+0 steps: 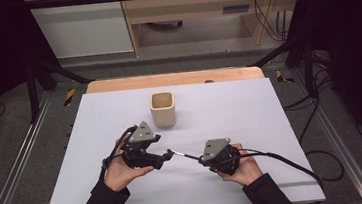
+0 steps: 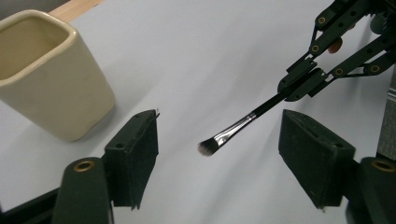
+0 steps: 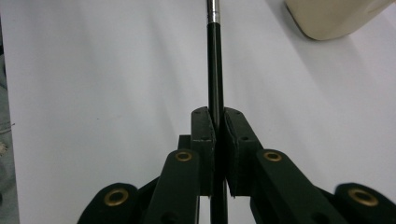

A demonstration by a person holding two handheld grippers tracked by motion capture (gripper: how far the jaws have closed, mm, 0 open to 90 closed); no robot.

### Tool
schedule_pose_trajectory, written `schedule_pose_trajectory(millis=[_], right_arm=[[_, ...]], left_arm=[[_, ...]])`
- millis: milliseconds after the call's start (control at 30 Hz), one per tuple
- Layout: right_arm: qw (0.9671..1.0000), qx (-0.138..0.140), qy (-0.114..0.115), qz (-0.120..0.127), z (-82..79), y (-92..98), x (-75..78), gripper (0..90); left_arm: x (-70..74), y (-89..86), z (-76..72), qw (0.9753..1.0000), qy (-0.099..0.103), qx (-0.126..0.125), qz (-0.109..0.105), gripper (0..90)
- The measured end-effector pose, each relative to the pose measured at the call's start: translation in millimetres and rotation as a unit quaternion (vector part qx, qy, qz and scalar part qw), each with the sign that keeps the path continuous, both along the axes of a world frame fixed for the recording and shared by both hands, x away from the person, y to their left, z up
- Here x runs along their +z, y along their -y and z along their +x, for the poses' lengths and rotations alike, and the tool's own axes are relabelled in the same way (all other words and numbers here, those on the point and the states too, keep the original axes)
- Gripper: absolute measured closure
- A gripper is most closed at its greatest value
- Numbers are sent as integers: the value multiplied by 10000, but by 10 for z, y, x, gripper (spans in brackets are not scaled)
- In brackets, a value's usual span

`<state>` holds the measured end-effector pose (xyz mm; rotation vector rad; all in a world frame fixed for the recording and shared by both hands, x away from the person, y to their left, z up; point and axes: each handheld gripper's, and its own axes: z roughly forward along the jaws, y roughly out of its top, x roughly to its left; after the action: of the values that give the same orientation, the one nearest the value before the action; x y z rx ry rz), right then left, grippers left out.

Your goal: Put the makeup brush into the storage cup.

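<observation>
Black pads of the right gripper (image 3: 218, 154) are pinched tight on the dark handle of a small makeup brush (image 2: 233, 130), held just above the white table (image 1: 250, 110). Its bristle tip pokes between the left gripper's (image 2: 217, 158) wide-apart jaws, touching neither. Beyond the left gripper, close by, stands a cream ceramic cup (image 1: 162, 110), upright.
</observation>
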<state>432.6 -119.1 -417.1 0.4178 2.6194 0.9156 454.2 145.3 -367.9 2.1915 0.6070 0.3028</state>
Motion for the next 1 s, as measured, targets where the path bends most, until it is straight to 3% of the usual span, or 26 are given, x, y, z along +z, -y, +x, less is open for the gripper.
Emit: schedule_pose_trajectory(millis=[100, 267, 433, 633, 1000], right_arm=[[10000, -79, -12, 39, -2, 17, 4, 837], [9997, -195, -10, 139, -5, 63, -2, 836], [9994, -270, -6, 231, 8, 97, -18, 836], [9980, -404, -12, 480, 22, 131, -12, 836], [9911, -691, 47, 1140, 31, 204, 46, 835]], left_arm=[[-25, -53, -14, 9997, 26, 149, -174, 249], [-73, -89, -32, 9991, 93, 301, -284, 199], [-116, -133, -51, 9984, 62, 431, -350, 159], [-181, -186, -64, 9963, 5, 596, -613, 111], [-242, -191, -55, 9931, -24, 748, -902, 96]])
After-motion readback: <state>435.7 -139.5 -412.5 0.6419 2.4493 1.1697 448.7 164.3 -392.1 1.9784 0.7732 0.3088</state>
